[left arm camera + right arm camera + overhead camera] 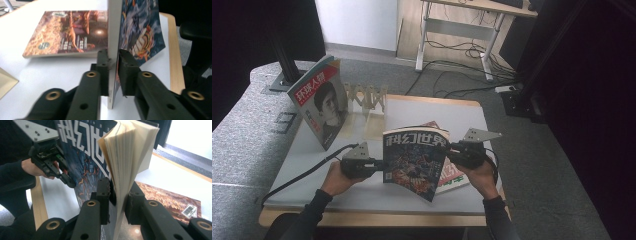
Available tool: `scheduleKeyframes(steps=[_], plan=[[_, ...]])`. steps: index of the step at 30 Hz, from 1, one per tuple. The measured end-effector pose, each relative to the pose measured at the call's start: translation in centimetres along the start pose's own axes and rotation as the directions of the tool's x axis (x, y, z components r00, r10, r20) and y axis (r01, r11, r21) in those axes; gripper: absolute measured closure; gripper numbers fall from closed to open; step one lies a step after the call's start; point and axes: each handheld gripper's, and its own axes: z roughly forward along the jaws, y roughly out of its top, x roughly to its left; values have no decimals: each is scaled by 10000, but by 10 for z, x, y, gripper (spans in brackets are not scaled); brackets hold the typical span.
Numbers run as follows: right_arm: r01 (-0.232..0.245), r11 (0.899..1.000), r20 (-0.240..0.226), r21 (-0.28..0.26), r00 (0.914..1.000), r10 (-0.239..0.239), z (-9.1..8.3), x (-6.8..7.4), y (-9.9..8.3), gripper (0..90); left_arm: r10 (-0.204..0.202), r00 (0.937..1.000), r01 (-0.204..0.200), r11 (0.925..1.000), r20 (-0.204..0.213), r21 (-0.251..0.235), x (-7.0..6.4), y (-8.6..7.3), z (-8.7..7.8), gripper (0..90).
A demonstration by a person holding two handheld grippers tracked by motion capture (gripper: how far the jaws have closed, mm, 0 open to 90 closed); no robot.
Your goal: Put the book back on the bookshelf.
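- Both tongs clamp one magazine (414,160) for me: left gripper (379,163) pinches its spine side, right gripper (451,148) its fanned page edge.
- It hangs upright between them, just above the table (362,192), nearer the near edge, long axis roughly vertical; neither hand is nearer.
- Left gripper view shows a second magazine (67,32) lying flat behind; the high view adds a standing magazine (319,102) far left by a wooden rack (367,97), where I judge this one goes.
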Motion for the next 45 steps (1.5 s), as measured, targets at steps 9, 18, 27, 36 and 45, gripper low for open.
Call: scheduleKeyframes(steps=[9,18,27,36,45], plan=[[415,9991,48,73,9991,-415,-2,8,5,756,380,9993,-380,9993,-52,-40,2,30,-4,698],[467,9988,69,117,9989,-468,-2,8,5,754,386,9993,-386,9983,-8,-443,4,66,-13,648],[549,9983,84,188,9984,-550,-1,10,7,750,485,9988,-482,9974,32,-533,9,98,-23,619],[588,9978,138,292,9981,-592,-1,10,7,737,460,9988,-465,9983,-149,-345,11,112,-20,738],[513,9975,443,490,9976,-535,0,7,5,668,255,9996,-254,9996,87,-100,8,116,-22,820]])
